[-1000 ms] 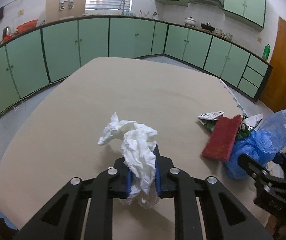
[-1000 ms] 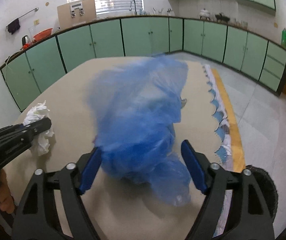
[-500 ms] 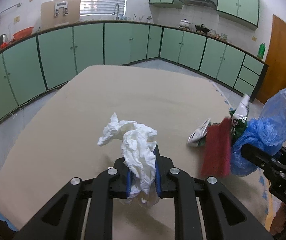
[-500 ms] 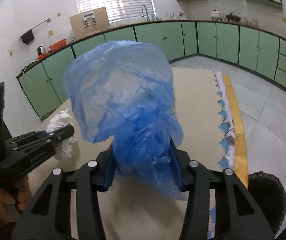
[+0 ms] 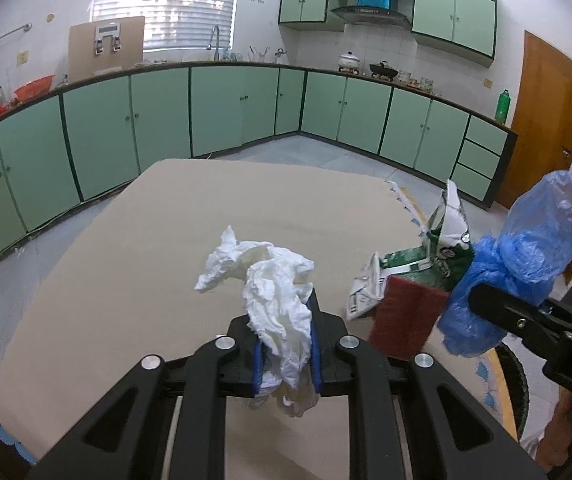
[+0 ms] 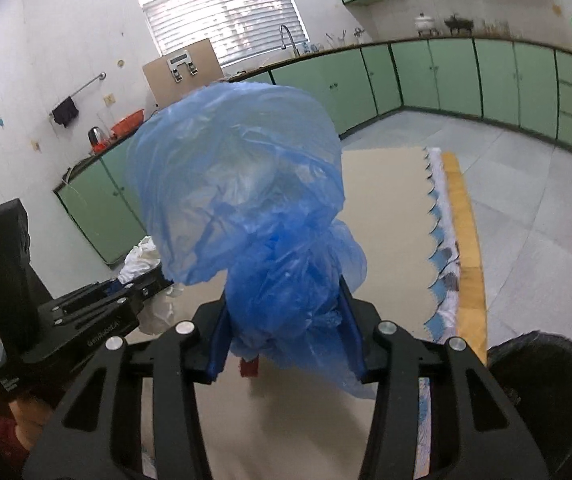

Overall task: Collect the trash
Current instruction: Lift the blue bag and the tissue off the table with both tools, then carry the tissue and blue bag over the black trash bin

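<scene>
Gripping crumpled white tissue in your left tongs, your right tongs clamp the blue bag above the tabletop.

The left gripper is held above the table, its jaws closed on a crumpled white tissue that is pinched between the blue pads. The right gripper is seen at three o'clock of the left one, raised off the surface. Its jaws are clamped on a bunched blue plastic bag, and the black fingers are pointed toward ten o'clock in the left wrist view.
</scene>
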`<state>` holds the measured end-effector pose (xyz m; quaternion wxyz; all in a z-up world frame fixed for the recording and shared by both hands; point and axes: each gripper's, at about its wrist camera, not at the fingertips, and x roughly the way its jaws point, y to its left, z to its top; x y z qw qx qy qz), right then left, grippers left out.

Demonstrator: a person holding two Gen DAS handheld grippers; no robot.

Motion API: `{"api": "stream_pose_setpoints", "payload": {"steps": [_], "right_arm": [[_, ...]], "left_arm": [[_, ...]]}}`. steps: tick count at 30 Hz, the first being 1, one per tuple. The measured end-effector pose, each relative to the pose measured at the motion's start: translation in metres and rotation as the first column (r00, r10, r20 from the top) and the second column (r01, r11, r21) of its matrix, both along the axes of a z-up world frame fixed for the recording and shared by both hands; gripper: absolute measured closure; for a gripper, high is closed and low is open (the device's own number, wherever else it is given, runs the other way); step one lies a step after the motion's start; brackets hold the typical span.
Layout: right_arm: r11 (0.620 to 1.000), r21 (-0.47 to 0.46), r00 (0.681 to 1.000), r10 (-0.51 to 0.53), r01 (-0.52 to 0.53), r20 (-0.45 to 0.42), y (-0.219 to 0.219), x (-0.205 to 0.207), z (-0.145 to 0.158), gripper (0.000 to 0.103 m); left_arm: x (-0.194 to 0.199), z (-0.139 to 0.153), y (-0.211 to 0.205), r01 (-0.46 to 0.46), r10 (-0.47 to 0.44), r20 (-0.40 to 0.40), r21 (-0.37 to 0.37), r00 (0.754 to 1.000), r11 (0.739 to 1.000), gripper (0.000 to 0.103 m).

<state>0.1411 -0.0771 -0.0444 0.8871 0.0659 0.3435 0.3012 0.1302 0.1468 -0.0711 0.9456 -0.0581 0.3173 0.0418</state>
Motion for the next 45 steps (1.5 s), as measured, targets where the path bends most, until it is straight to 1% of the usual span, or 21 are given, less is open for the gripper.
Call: {"api": "stream_pose_setpoints", "payload": {"steps": [2,5,6,7,8,9,10,11,13,15,20,23,25,26,29,34,40,45], "right_arm": [[1.0,-0.027,1.0,0.011,-0.012,-0.007,0.004,0.002,-0.004,0.058],[0.998,-0.06,0.999,-0.008,0.006,-0.036,0.007,0.004,-0.015,0.057],[0.99,-0.134,0.999,-0.039,0.035,-0.026,0.011,0.004,-0.02,0.057],[0.96,-0.271,0.998,-0.064,0.066,0.018,0.019,0.003,-0.025,0.057],[0.947,-0.315,0.998,-0.053,0.064,0.041,0.023,0.001,-0.028,0.058],[0.96,-0.276,0.999,-0.039,0.043,0.021,0.021,0.002,-0.03,0.058],[0.979,-0.203,0.999,-0.029,0.025,-0.02,0.016,0.003,-0.03,0.058],[0.984,-0.177,0.999,-0.031,0.025,-0.032,0.014,0.005,-0.03,0.058],[0.981,-0.193,0.999,-0.034,0.033,-0.001,0.017,0.003,-0.026,0.058],[0.984,-0.179,1.0,-0.022,0.024,0.012,0.017,0.002,-0.023,0.058],[0.995,-0.095,0.999,-0.005,0.008,0.035,0.015,-0.001,-0.007,0.058],[1.0,-0.026,0.998,0.018,-0.016,0.053,0.013,0.002,0.01,0.058],[0.999,0.037,0.998,0.037,-0.039,0.045,0.01,0.004,0.02,0.058],[0.998,0.05,0.998,0.036,-0.038,0.046,0.008,0.005,0.025,0.058],[0.998,0.055,0.997,0.032,-0.036,0.07,0.009,0.006,0.036,0.058],[0.999,0.047,0.995,0.015,-0.019,0.097,0.002,0.0,0.046,0.058],[0.999,0.048,0.992,-0.02,0.014,0.123,-0.018,-0.008,0.059,0.058],[0.997,0.05,0.987,-0.058,0.051,0.149,-0.042,-0.018,0.066,0.058]], "left_arm": [[-0.001,0.0,-0.001,0.0,0.0,0.001,0.002,1.0,1.0,0.085],[-0.001,-0.002,-0.002,-0.001,0.001,-0.008,0.003,1.0,1.0,0.085],[-0.001,-0.003,-0.001,-0.001,0.001,-0.009,0.003,1.0,1.0,0.085],[-0.001,-0.003,-0.001,-0.001,0.001,-0.012,0.005,1.0,1.0,0.085],[0.0,-0.003,0.0,-0.001,0.001,-0.014,0.004,1.0,1.0,0.085],[0.002,-0.003,0.0,0.001,-0.001,-0.015,0.003,1.0,1.0,0.085],[0.002,-0.003,0.0,0.001,-0.001,-0.013,0.004,1.0,1.0,0.085],[0.002,-0.003,0.0,-0.001,0.001,-0.013,0.007,1.0,1.0,0.085],[0.006,-0.004,0.001,-0.003,0.003,-0.018,-0.002,1.0,1.0,0.085],[0.006,-0.005,0.001,-0.005,0.004,-0.018,-0.002,1.0,1.0,0.085],[0.006,-0.006,0.002,-0.01,0.01,-0.017,-0.007,1.0,1.0,0.085],[0.005,-0.003,0.003,-0.013,0.013,-0.007,-0.01,1.0,1.0,0.085],[0.002,-0.003,0.003,-0.016,0.016,0.003,-0.013,1.0,1.0,0.085],[0.0,-0.002,0.003,-0.017,0.017,0.006,-0.015,1.0,1.0,0.085],[-0.004,-0.002,0.002,-0.016,0.016,0.011,-0.016,1.0,1.0,0.085],[-0.009,0.002,-0.003,-0.002,0.003,0.024,-0.014,1.0,1.0,0.085],[-0.014,0.012,-0.01,0.023,-0.023,0.045,-0.011,0.999,1.0,0.085],[-0.015,0.023,-0.03,0.066,-0.066,0.057,-0.007,0.996,0.998,0.085]]}}
